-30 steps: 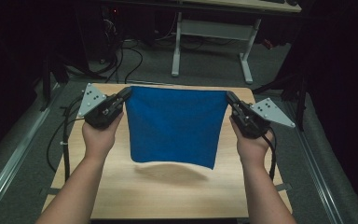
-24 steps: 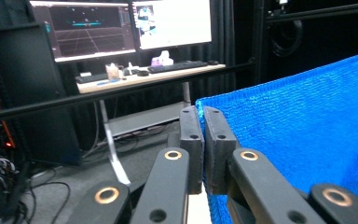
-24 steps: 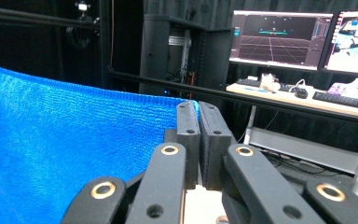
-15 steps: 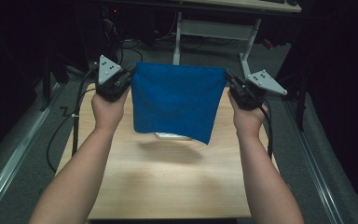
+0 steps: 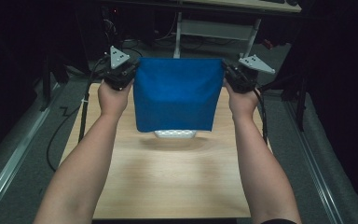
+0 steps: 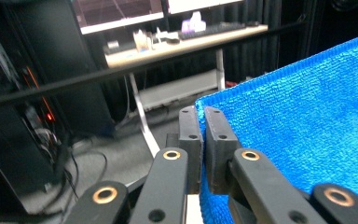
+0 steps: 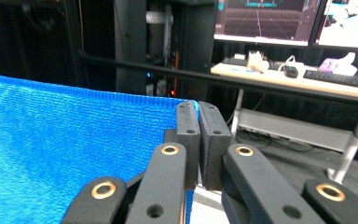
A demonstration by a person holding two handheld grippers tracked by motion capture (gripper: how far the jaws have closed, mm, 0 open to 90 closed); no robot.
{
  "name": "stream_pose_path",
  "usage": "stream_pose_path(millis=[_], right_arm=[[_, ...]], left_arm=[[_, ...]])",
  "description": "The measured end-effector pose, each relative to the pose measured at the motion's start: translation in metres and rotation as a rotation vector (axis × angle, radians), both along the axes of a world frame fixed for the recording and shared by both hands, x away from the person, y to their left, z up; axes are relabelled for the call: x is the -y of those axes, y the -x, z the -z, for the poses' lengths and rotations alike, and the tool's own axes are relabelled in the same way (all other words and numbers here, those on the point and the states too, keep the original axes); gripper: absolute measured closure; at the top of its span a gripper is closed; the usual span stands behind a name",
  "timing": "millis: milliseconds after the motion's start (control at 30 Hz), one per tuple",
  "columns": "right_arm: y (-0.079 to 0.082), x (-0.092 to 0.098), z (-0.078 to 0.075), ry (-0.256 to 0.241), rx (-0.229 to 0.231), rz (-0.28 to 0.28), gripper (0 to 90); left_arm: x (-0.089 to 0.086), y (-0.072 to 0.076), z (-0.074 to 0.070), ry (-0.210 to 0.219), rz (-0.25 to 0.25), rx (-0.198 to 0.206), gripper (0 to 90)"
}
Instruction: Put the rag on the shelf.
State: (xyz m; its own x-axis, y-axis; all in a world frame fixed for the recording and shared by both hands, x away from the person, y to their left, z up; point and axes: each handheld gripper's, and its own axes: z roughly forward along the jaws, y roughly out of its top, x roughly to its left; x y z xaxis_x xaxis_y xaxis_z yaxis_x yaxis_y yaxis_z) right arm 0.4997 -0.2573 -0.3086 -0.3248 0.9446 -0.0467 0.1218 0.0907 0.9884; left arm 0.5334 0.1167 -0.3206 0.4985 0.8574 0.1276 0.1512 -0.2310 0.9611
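From above, a square blue microfibre cloth (image 5: 176,93) hangs spread like a curtain over the far half of the pale wooden worktop (image 5: 168,182), stretched between two hand-held tools. The left gripper (image 5: 127,74) pinches its upper left corner and the right gripper (image 5: 228,74) its upper right corner, both raised above the worktop's far edge. The top hem runs nearly straight; the lower edge hangs free, and just beneath it a small white dotted object (image 5: 175,134) peeks out on the wood, too hidden to identify.

The left gripper view brings what the high camera cannot: the left gripper (image 6: 202,112) has its two flat black jaws pressed together on the cloth's corner, and the blue fabric (image 6: 303,130) shows a nubbly, looped weave with a stitched hem. The right gripper view matches it, the right gripper (image 7: 197,106) clenched on the opposite corner, the blue fabric (image 7: 65,140) sloping away taut. Behind both stand a desk with monitors (image 7: 279,18) and a keyboard (image 7: 340,77).
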Motion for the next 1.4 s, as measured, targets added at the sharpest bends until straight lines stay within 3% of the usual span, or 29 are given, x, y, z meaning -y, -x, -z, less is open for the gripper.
stream_pose_path(millis=[133, 167, 200, 233, 267, 300, 400, 433, 467, 533, 567, 833, 1267, 1367, 1400], right_arm=[[-0.014, -0.004, 0.015, 0.05, -0.063, 0.002, 89.0], [-0.021, -0.006, 0.028, 0.063, -0.107, 0.001, 89.0], [-0.021, -0.006, 0.028, 0.063, -0.107, 0.001, 89.0], [-0.026, -0.007, 0.042, 0.073, -0.143, -0.008, 89.0], [-0.026, -0.007, 0.042, 0.073, -0.143, -0.008, 89.0], [-0.027, -0.008, 0.047, 0.076, -0.158, -0.006, 89.0], [-0.03, -0.007, 0.072, 0.082, -0.224, -0.027, 89.0], [-0.031, -0.005, 0.087, 0.072, -0.261, -0.039, 88.9], [-0.031, -0.005, 0.087, 0.072, -0.261, -0.039, 88.9], [-0.03, -0.005, 0.1, 0.07, -0.285, -0.047, 88.9], [-0.029, -0.004, 0.113, 0.067, -0.309, -0.051, 88.9], [-0.026, -0.001, 0.143, 0.035, -0.37, -0.051, 88.8], [-0.016, 0.003, 0.173, 0.027, -0.425, -0.052, 88.4], [-0.013, 0.007, 0.178, -0.022, -0.439, -0.052, 79.6], [-0.013, 0.007, 0.178, -0.022, -0.439, -0.052, 79.6]], left_arm=[[-0.004, -0.012, 0.022, 0.016, -0.004, -0.09, 86.3], [-0.004, -0.015, 0.029, 0.005, -0.004, -0.11, 86.5], [-0.004, -0.016, 0.034, -0.003, -0.004, -0.127, 86.5], [-0.004, -0.018, 0.044, -0.009, -0.002, -0.161, 86.7], [-0.005, -0.02, 0.05, -0.007, 0.004, -0.183, 86.7], [-0.006, -0.023, 0.061, -0.001, 0.017, -0.231, 86.8], [-0.01, -0.026, 0.084, 0.002, 0.042, -0.308, 86.9], [-0.012, -0.026, 0.097, 0.002, 0.056, -0.343, 86.9], [-0.012, -0.026, 0.097, 0.002, 0.056, -0.343, 86.9], [-0.014, -0.026, 0.108, 0.002, 0.075, -0.384, 86.9], [-0.014, -0.024, 0.115, 0.002, 0.085, -0.389, 86.9], [-0.014, -0.019, 0.144, 0.03, 0.116, -0.449, 86.7], [-0.008, -0.015, 0.159, 0.047, 0.133, -0.49, 83.8], [-0.009, -0.014, 0.16, 0.057, 0.122, -0.487, 72.9], [-0.01, -0.014, 0.159, 0.062, 0.115, -0.485, 72.9]])
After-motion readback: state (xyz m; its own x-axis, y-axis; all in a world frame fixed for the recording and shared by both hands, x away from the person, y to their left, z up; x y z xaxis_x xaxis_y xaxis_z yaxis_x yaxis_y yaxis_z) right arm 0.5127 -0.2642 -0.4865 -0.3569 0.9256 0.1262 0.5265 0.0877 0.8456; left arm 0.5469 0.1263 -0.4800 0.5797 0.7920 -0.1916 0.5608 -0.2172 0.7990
